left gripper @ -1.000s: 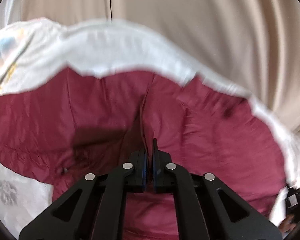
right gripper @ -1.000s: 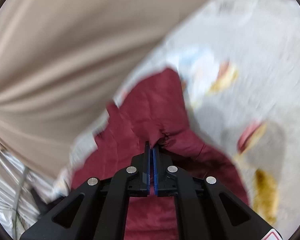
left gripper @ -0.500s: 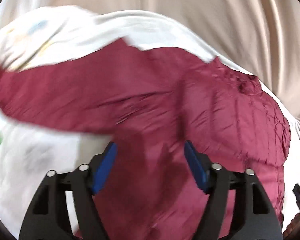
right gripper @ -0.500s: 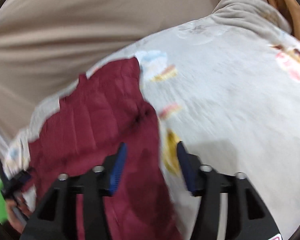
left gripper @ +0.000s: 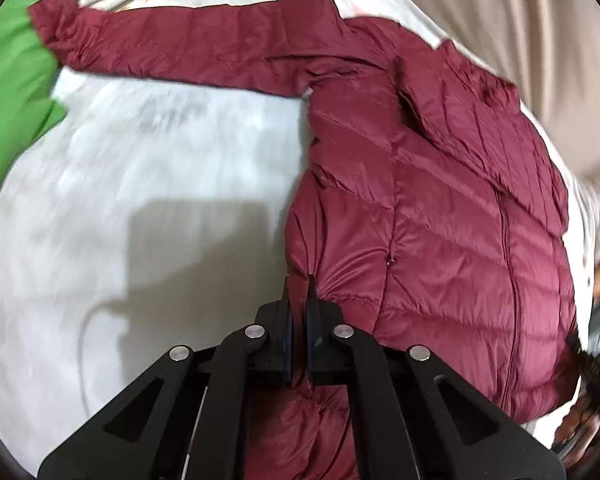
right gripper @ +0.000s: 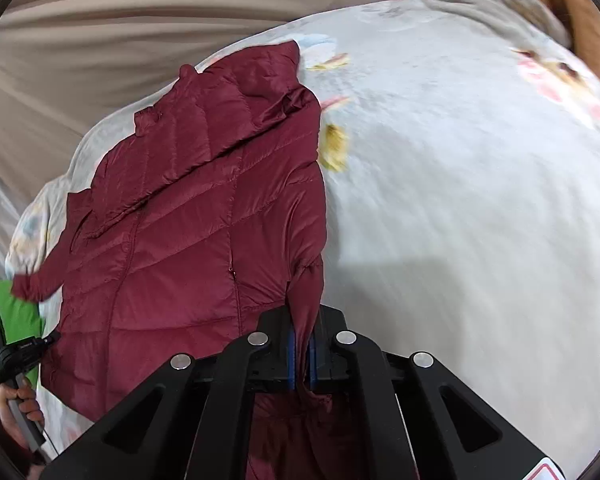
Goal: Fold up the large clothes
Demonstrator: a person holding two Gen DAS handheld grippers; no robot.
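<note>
A maroon quilted puffer jacket (left gripper: 440, 216) lies spread front-up on a white patterned bedspread (left gripper: 160, 184). One sleeve (left gripper: 188, 40) stretches out to the upper left. My left gripper (left gripper: 299, 300) is shut on the jacket's left hem edge. In the right wrist view the jacket (right gripper: 188, 216) lies left of centre, and my right gripper (right gripper: 302, 344) is shut on its right hem edge, fabric bunched between the blue pads. The other sleeve is folded over the jacket's upper right (right gripper: 260, 120).
A green cloth (left gripper: 8, 92) lies at the bed's left edge, touching the sleeve cuff. Beige curtains (right gripper: 120, 40) hang behind the bed. The left handle and hand (right gripper: 12, 364) show at the left of the right wrist view. Open bedspread (right gripper: 480, 200) lies to the right.
Both grippers opened half a second ago and have now shut again on the jacket's hem, one at each side. The jacket now lies spread flat with one sleeve out.
</note>
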